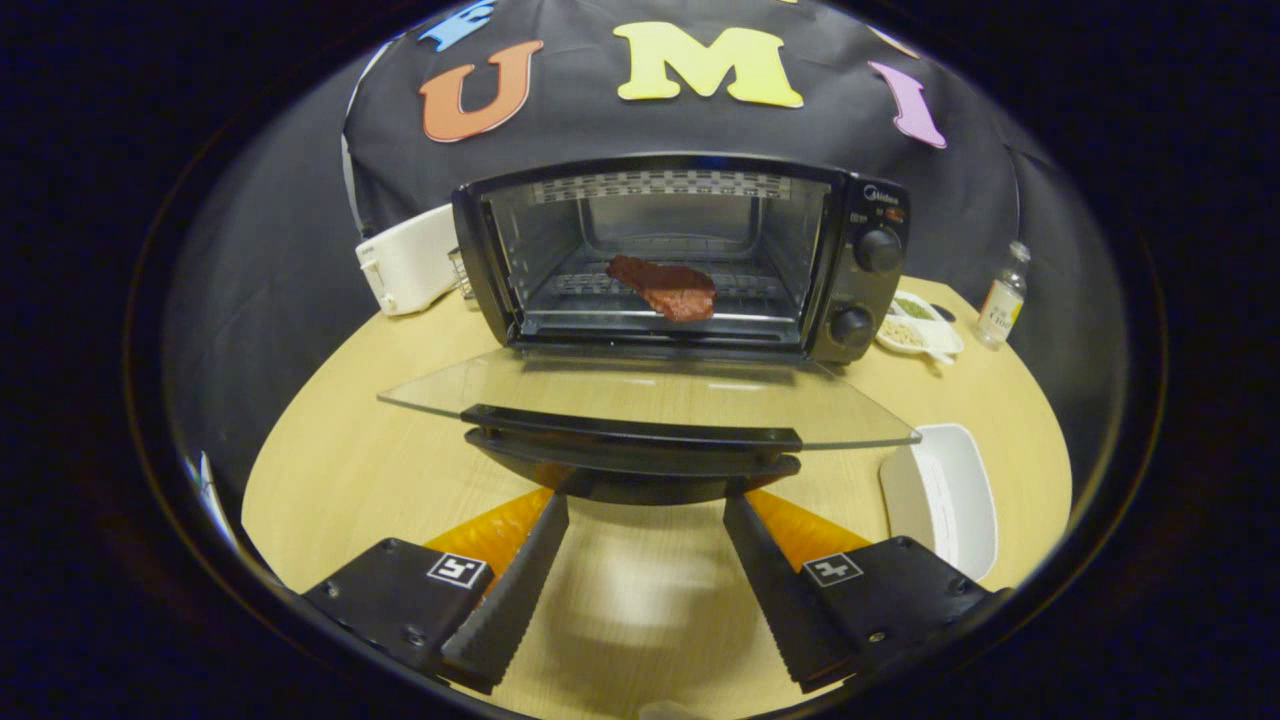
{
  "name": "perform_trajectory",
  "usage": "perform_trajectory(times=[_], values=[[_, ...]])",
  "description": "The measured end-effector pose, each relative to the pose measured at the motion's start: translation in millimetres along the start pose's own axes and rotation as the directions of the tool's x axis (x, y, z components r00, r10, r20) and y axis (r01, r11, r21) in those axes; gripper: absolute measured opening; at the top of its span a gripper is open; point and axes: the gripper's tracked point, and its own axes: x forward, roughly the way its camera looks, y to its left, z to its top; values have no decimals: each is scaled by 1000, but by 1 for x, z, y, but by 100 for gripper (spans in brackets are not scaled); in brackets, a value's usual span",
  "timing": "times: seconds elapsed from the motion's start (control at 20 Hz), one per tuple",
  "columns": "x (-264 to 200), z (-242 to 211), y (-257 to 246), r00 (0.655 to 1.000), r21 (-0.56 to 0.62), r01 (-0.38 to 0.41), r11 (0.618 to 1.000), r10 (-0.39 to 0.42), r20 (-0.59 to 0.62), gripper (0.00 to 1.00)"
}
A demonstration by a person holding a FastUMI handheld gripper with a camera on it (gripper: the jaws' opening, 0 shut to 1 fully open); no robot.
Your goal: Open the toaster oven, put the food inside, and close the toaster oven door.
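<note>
1. Two of the three task steps looked done: the black toaster oven (pixel 680 255) with its two round knobs stood open on the pale wooden counter (pixel 340 470), and the reddish-brown slab of food (pixel 665 287) lay on the wire rack inside, near the front lip of the cavity.
2. The clear glass door (pixel 640 395) lay folded down flat toward the camera, with its long black bar handle (pixel 632 440) along the near edge.
3. The gripper (pixel 645 515) sat just short of that handle. Its jaws were released, spread wide and grasping nothing; the tips reached to either side of the handle's middle, just beneath it, and bare counter showed between them.
4. Closing the door was, by my reading, the step in hand. The next move would call for getting under or onto the handle and swinging the door up on its bottom hinge until it met the oven front, following the arc rather than pushing straight ahead.
5. One risk: the food sat close to the opening, so the door might catch it if it overhung the rack; I could not tell whether it did.
6. Nearby stood a white appliance (pixel 410 262) to the oven's left, a small white divided dish (pixel 918 322) and a little clear bottle (pixel 1003 297) to its right, and a white oblong tray (pixel 945 500) beside the door.
</note>
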Motion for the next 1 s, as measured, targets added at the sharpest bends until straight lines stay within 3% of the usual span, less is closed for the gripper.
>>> perform_trajectory(times=[1.0], values=[[-15,122,-10,993,-44,5,999,0,122,100]])
